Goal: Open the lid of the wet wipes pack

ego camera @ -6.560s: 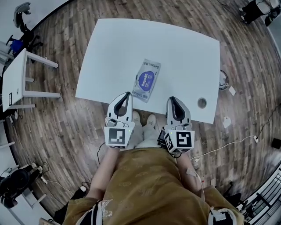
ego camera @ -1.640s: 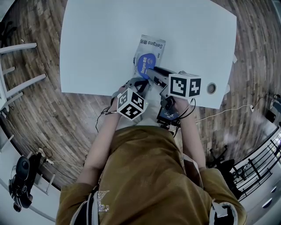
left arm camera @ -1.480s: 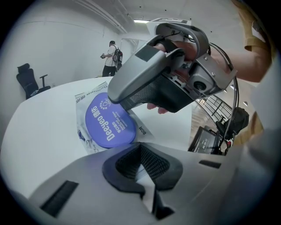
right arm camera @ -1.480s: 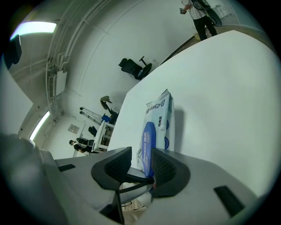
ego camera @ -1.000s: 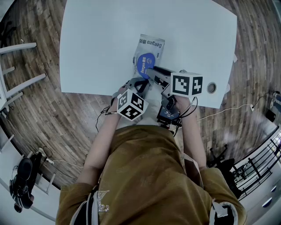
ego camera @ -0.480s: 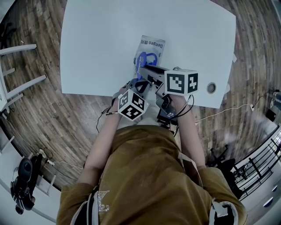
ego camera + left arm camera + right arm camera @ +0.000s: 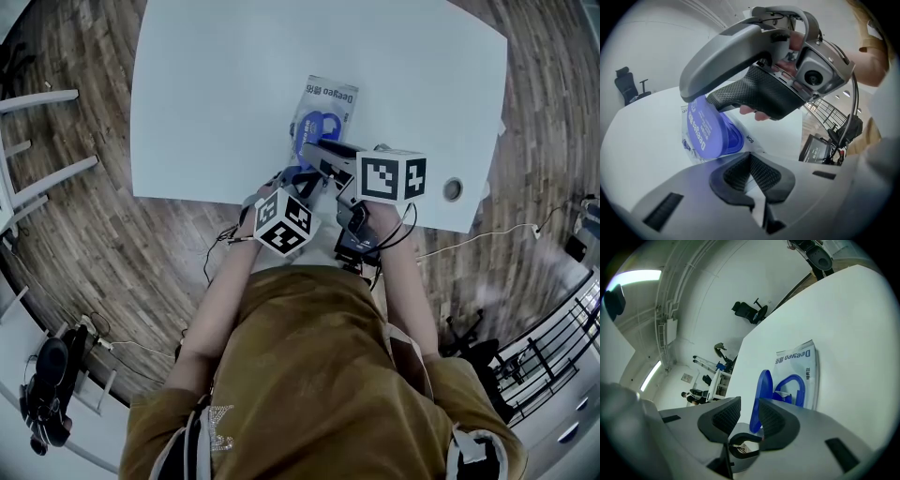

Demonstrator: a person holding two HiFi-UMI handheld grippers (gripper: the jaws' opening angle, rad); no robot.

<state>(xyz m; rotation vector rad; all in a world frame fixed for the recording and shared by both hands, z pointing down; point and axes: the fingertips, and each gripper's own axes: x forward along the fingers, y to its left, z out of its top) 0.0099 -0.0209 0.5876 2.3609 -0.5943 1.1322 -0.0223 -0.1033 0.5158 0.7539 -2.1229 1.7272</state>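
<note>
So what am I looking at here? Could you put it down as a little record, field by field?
surface: white table
object: wet wipes pack, lying flat near the table's front edge
lid: blue lid, tilted up off the pack
left gripper: left gripper, jaws closed on the pack's near edge
right gripper: right gripper, jaws on the lid's rim
stage: lid raised, both grippers holding on

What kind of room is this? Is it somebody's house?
Probably an office or lab workroom, not a home. There is a big white table on a wood floor, a black office chair farther off, and loose cables trailing over the floor.
</note>
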